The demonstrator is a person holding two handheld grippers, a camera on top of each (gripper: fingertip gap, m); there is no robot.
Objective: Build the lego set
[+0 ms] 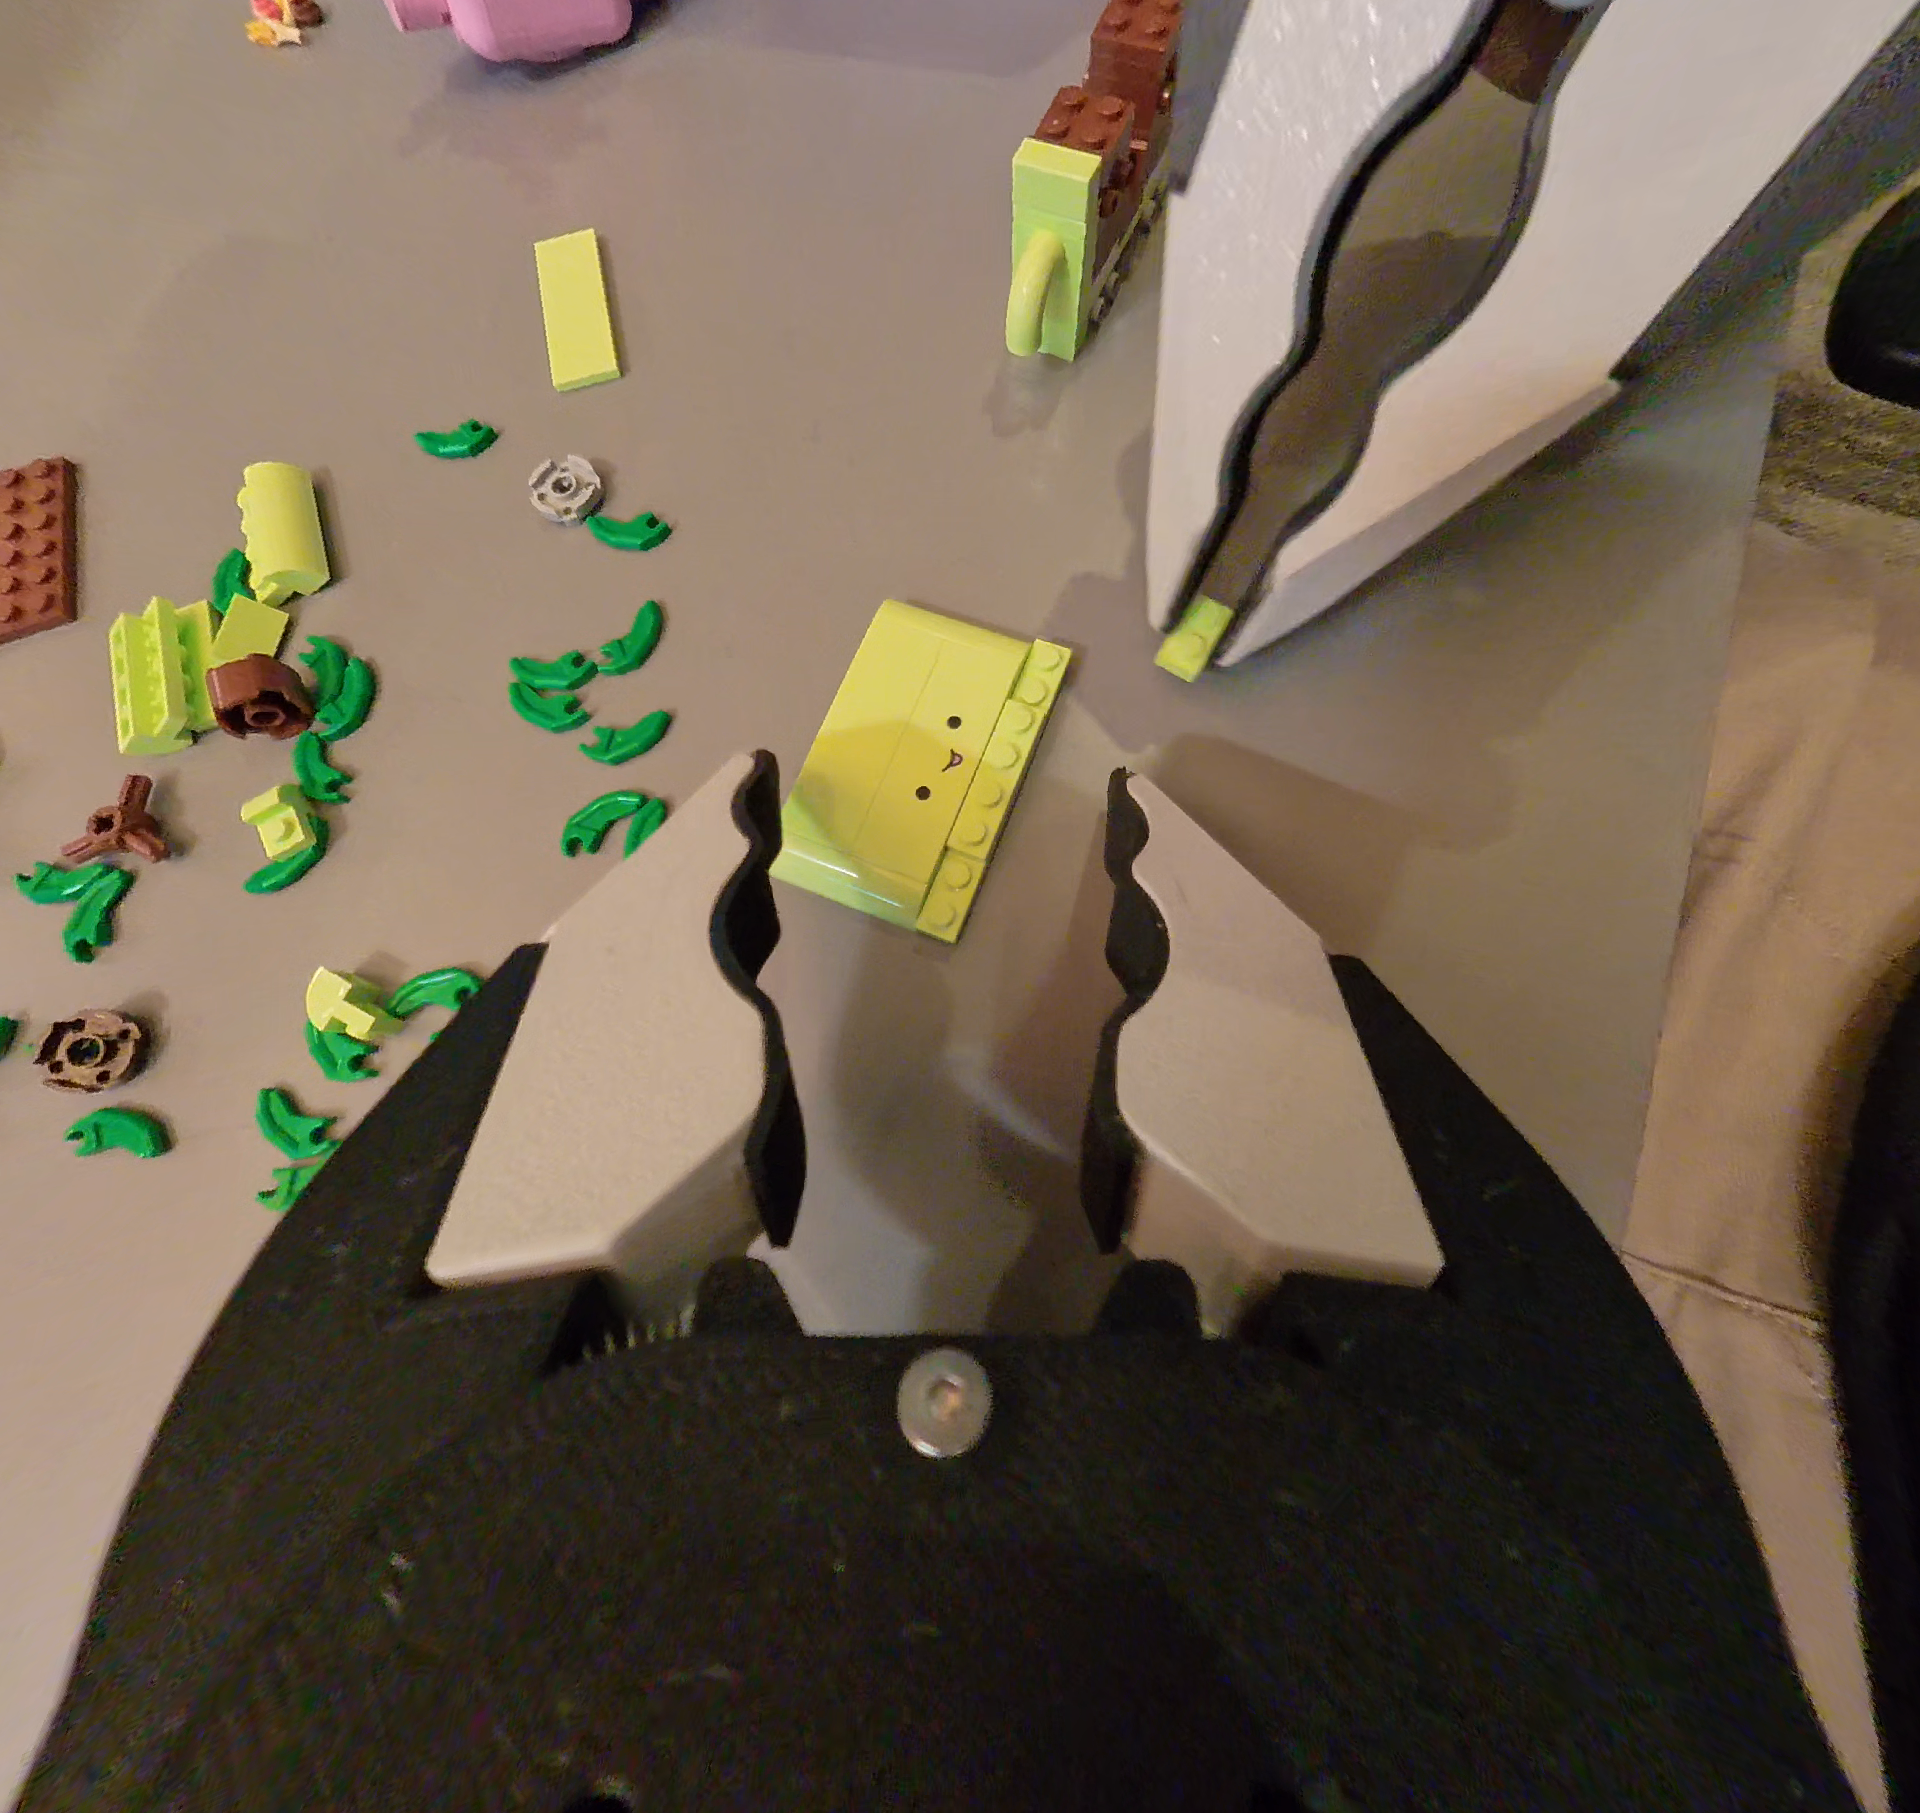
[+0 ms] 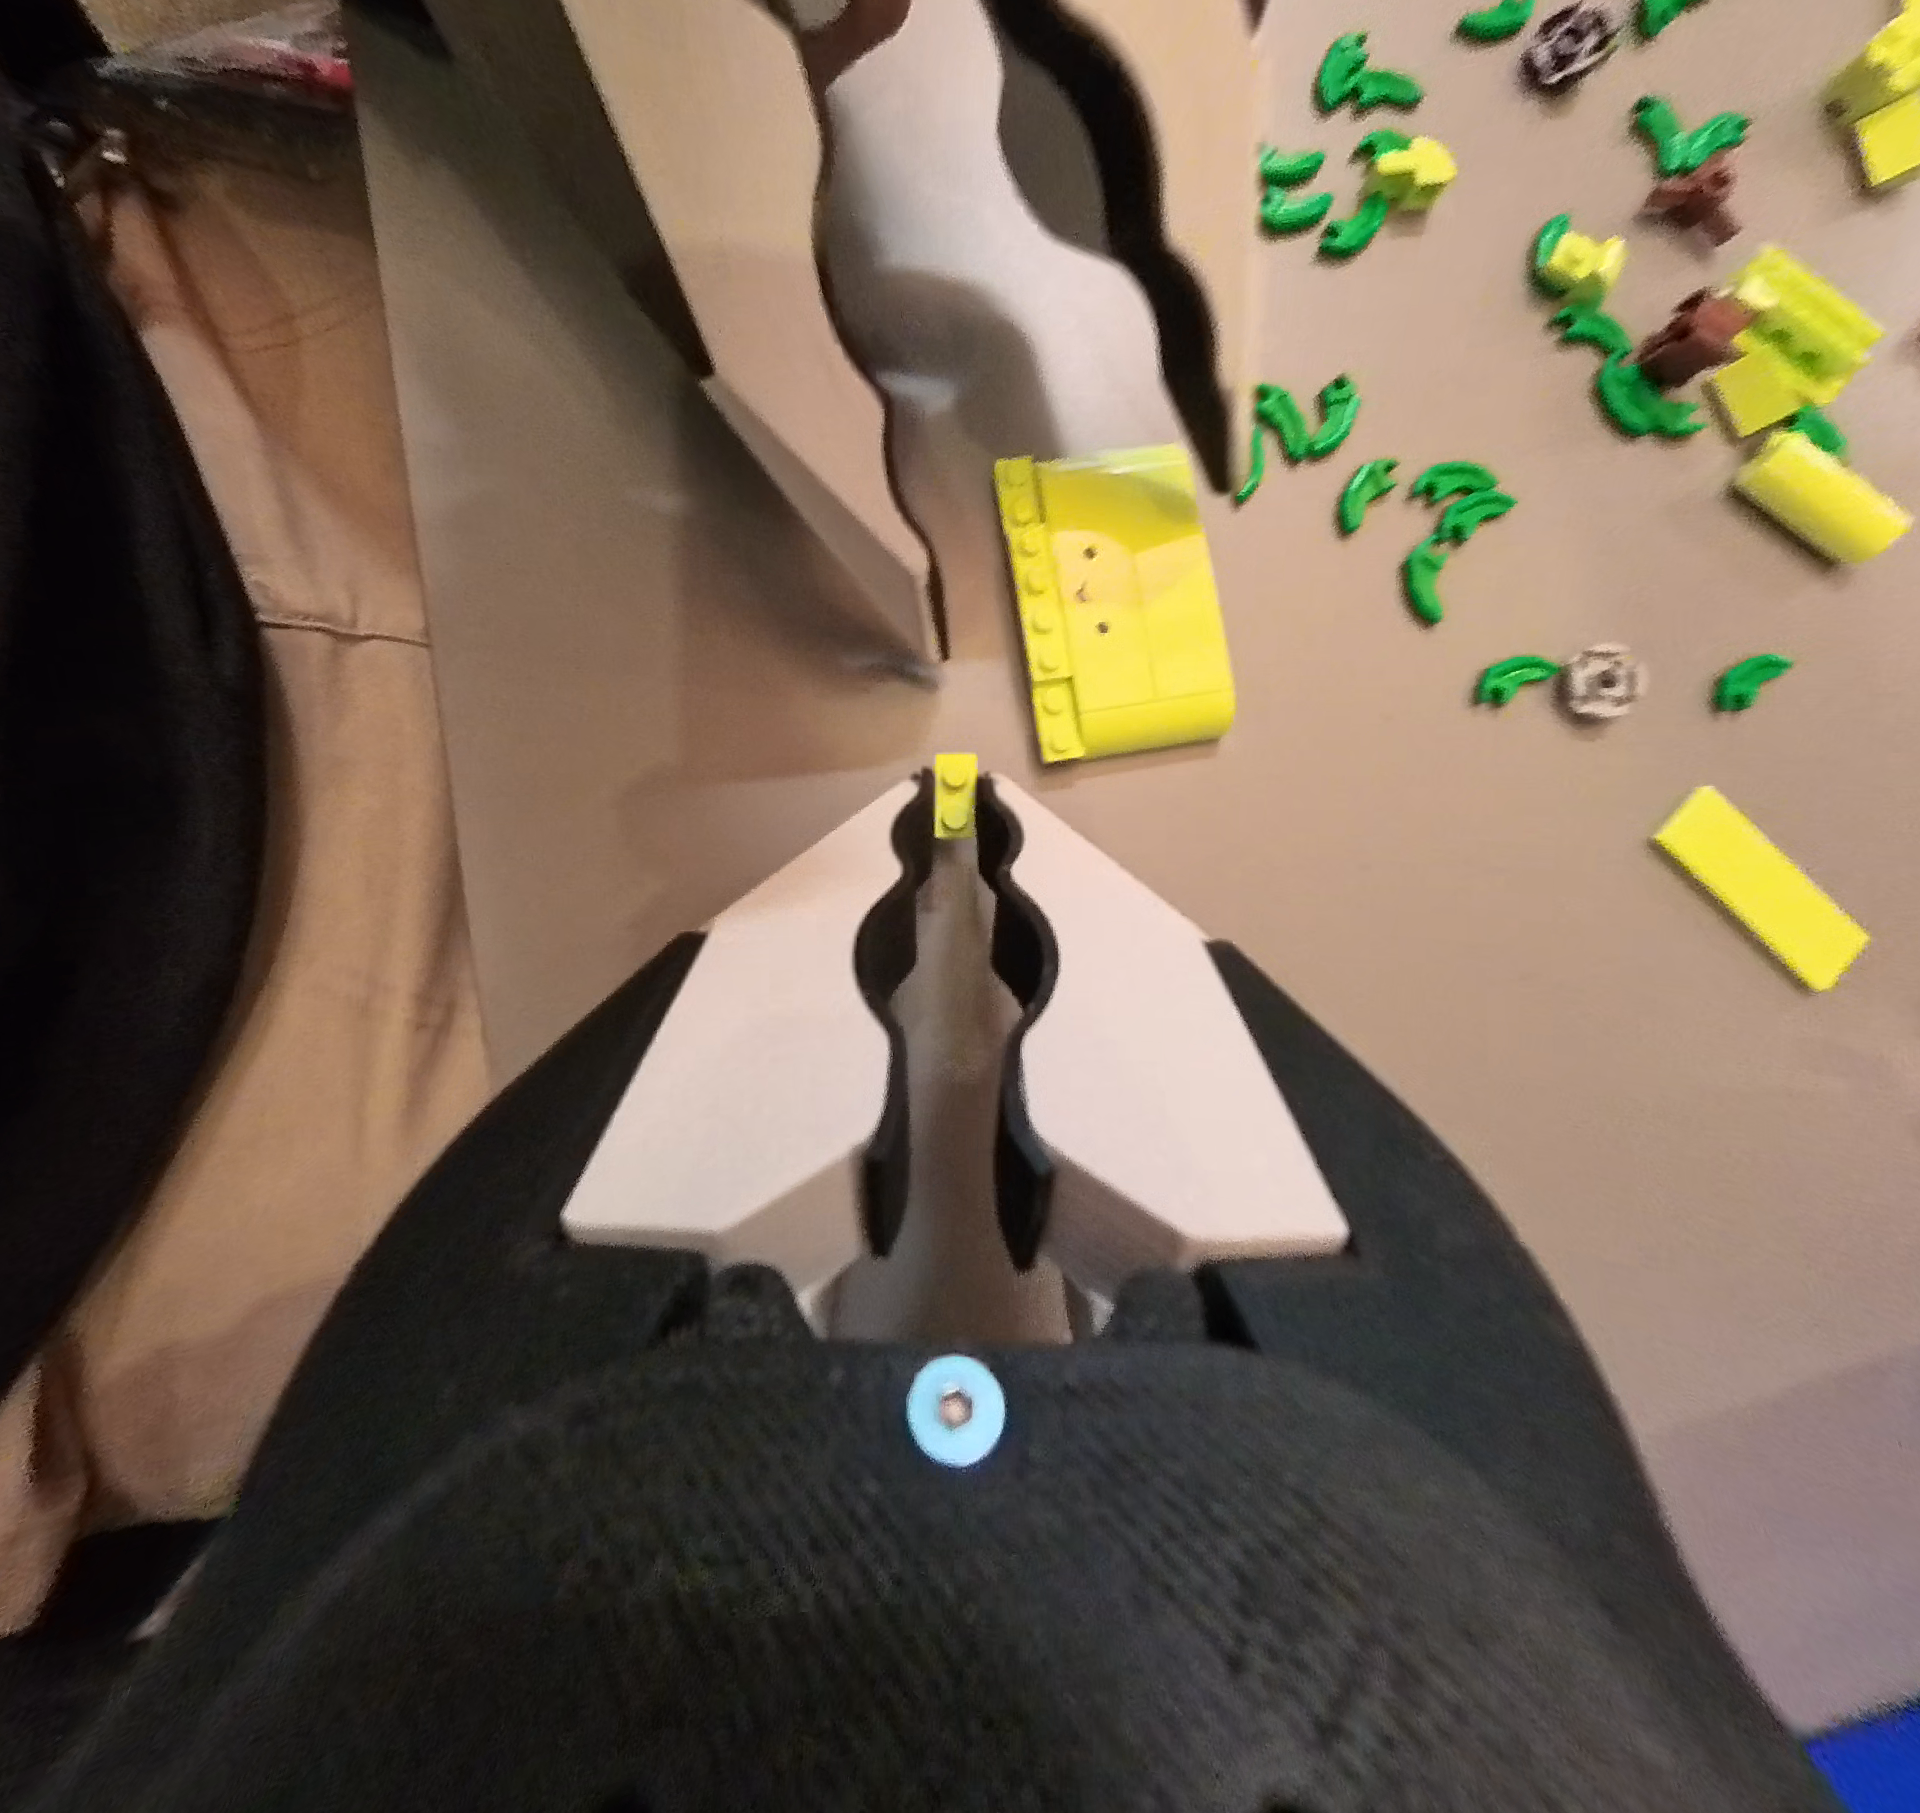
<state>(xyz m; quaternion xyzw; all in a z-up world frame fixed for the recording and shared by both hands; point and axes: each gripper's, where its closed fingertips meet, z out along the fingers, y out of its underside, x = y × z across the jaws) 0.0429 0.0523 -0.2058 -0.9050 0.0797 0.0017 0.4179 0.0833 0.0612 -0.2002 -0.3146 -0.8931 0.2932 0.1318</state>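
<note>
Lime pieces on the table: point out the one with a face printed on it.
The curved lime panel lying flat just ahead of the open left gripper, studs along one edge. The flat lime tile farther off is plain.

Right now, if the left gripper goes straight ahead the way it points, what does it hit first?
Most likely the lime face panel, lying flat on the table just past the open left gripper. Its near corner sits between the fingertips' line. Height above the table is unclear, so it might pass over.

bare table (image 1: 831, 205) ahead, green leaf pieces (image 1: 582, 683) crowding left
</note>
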